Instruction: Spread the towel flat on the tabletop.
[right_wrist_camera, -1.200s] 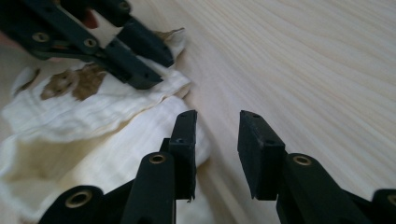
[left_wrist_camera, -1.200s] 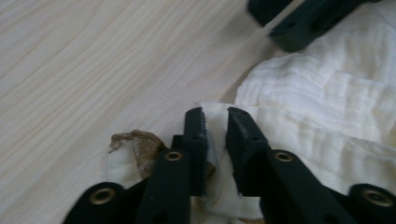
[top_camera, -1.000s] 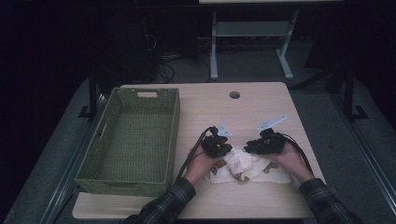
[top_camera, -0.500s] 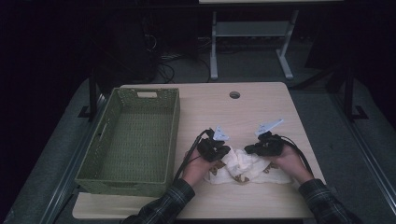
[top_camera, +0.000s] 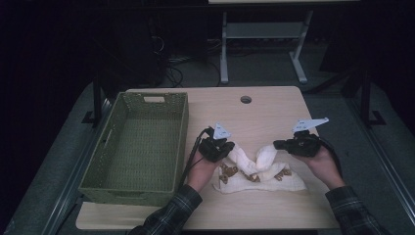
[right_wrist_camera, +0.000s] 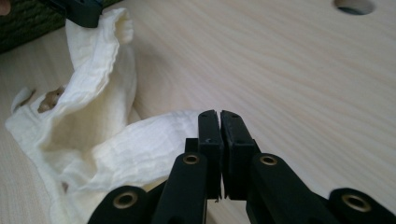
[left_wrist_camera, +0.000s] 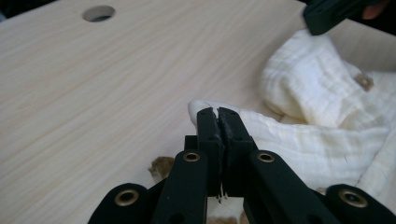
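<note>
High view: I see both grippers, left (top_camera: 234, 147) and right (top_camera: 275, 145), now raised apart, each lifting a corner of the cloth (top_camera: 259, 182) off the table (top_camera: 274, 107) beside the basket (top_camera: 138, 147). Left gripper view: its jaws pinch the cloth's edge (left_wrist_camera: 280, 135). Right gripper view: these jaws have just clamped the other corner (right_wrist_camera: 154, 135), so I judge spreading can start.

Light wooden table (top_camera: 264, 112) with a round hole (top_camera: 245, 99) near the far edge. On its left side an empty green woven basket (top_camera: 139, 147), long, with a handle slot in the far wall. Beyond the table, dark floor with cables (top_camera: 171, 63) and a grey metal stand (top_camera: 259, 34).
</note>
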